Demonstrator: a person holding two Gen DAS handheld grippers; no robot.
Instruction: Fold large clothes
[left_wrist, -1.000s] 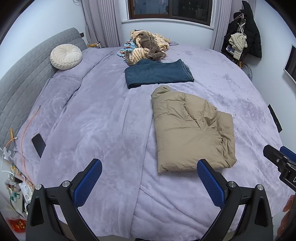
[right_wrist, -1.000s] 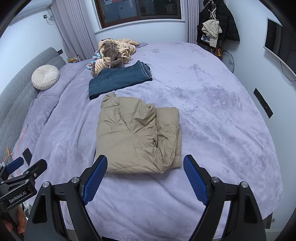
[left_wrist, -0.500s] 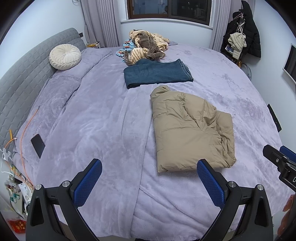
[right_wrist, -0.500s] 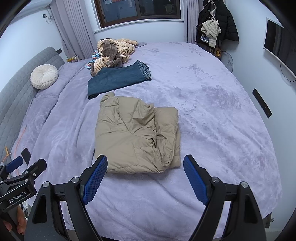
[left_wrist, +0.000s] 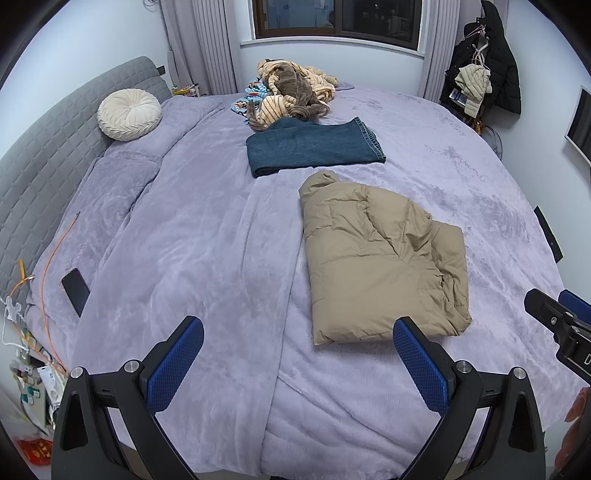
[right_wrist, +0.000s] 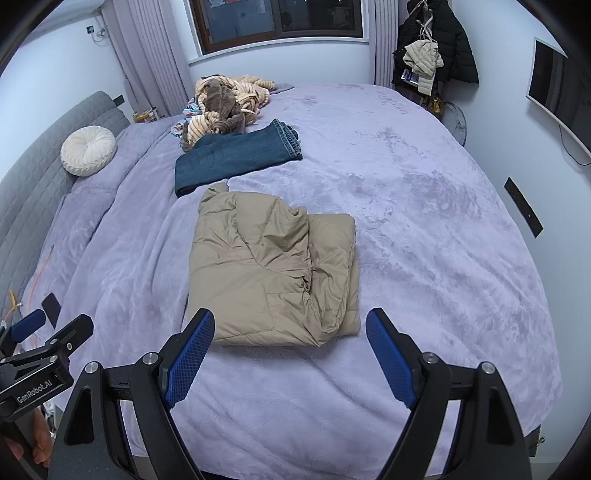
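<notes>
Under pile (left_wrist: 295, 92), jeans (left_wrist: 314, 147) half-hidden

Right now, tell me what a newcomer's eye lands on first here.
The folded tan jacket in the middle of the purple bed stands out first. Behind it lie folded jeans and a heap of unfolded clothes near the window. Both open tongs, left and right, frame the near edge.

A tan puffer jacket (left_wrist: 380, 258) (right_wrist: 273, 273) lies folded into a thick, puffy rectangle at mid-frame on the lilac bedspread; its loose layers bunch along the right edge; folded blue jeans (left_wrist: 314, 149) (right_wrist: 238, 157) lie flat just above it.
</notes>
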